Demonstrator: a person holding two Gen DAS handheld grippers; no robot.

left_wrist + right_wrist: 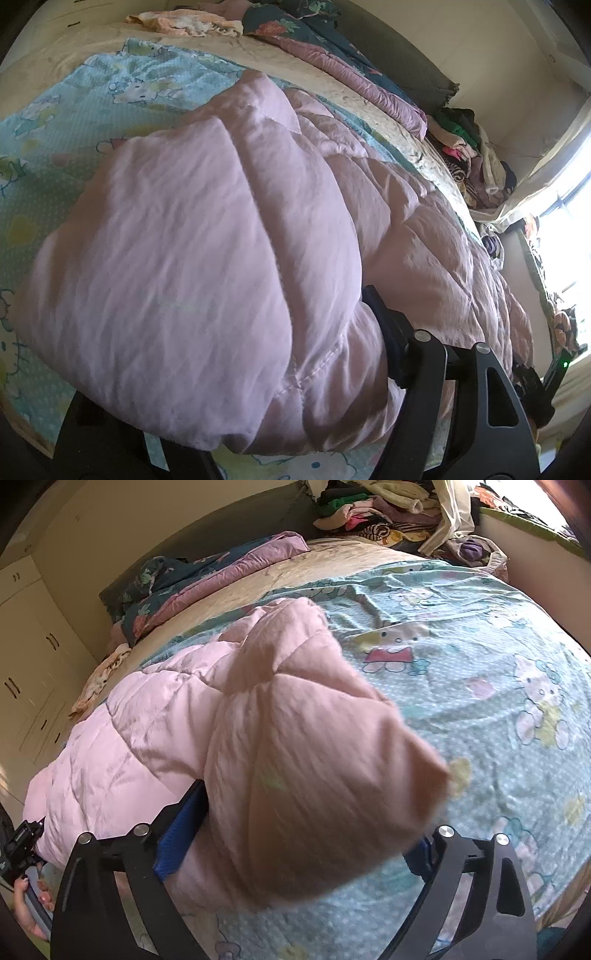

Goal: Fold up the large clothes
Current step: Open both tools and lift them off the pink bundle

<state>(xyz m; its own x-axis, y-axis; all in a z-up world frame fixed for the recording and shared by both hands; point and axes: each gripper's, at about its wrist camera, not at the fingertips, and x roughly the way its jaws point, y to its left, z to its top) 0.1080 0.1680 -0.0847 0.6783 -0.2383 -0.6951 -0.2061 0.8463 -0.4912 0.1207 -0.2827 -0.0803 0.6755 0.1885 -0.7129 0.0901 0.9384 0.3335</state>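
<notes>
A pink quilted puffy jacket (221, 240) lies bunched on a light-blue cartoon-print bedsheet (74, 122). My left gripper (229, 350) stands wide around a thick fold of it. The dark pad of its right finger (384, 332) sits beside the fabric and the other finger is hidden under the jacket. In the right wrist view another blurred fold of the jacket (295, 720) lies between the spread fingers of my right gripper (306, 823). Its blue pads (177, 834) stand clear of the cloth, so it is open. The sheet (480, 664) stretches away to the right.
A pile of mixed clothes (388, 509) sits at the far end of the bed, also in the left view (465, 155). A dark floral quilt (207, 576) lies along the headboard. Wardrobe doors (29, 664) stand left. A hand (33, 897) holds the other gripper's handle.
</notes>
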